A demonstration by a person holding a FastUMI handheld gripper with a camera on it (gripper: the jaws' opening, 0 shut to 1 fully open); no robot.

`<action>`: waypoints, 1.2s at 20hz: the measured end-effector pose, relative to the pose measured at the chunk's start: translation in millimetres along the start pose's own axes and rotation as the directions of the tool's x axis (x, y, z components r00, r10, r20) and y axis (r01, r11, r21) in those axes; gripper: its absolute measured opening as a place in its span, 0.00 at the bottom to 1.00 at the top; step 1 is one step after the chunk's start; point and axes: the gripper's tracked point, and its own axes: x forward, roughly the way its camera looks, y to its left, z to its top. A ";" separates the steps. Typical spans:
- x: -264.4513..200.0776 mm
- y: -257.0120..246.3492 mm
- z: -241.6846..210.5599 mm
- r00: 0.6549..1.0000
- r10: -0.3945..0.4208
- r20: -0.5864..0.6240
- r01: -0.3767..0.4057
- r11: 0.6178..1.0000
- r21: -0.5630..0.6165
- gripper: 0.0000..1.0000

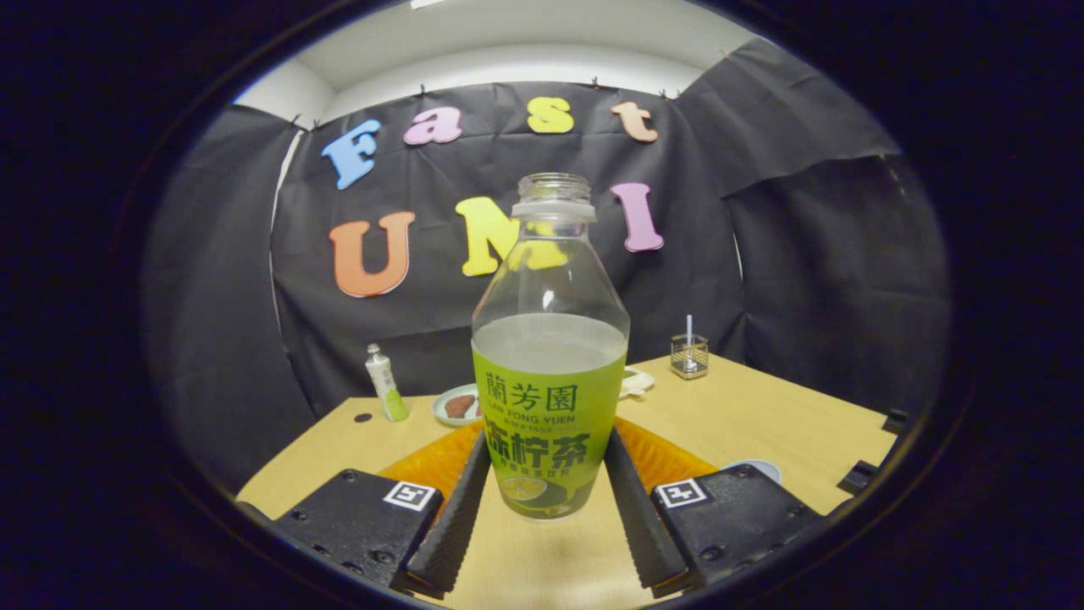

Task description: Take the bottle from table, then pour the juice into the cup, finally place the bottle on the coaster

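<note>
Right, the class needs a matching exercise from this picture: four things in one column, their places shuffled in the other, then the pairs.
1 bottle
2 tube
3 plate
4 glass holder

A at the table's far corner, straw inside
B gripped between the jaws
C upright at the back edge, beside the plate
D between tube and bottle

Pairs: 1-B, 2-C, 3-D, 4-A

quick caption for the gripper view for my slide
Gripper closed on an uncapped, green-labelled bottle, both fingers pressing its sides, with an orange coaster just behind on the table.
</note>
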 end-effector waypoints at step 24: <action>141.5 22.9 -98.7 0.981 0.017 -0.196 -0.036 0.995 -0.094 0.80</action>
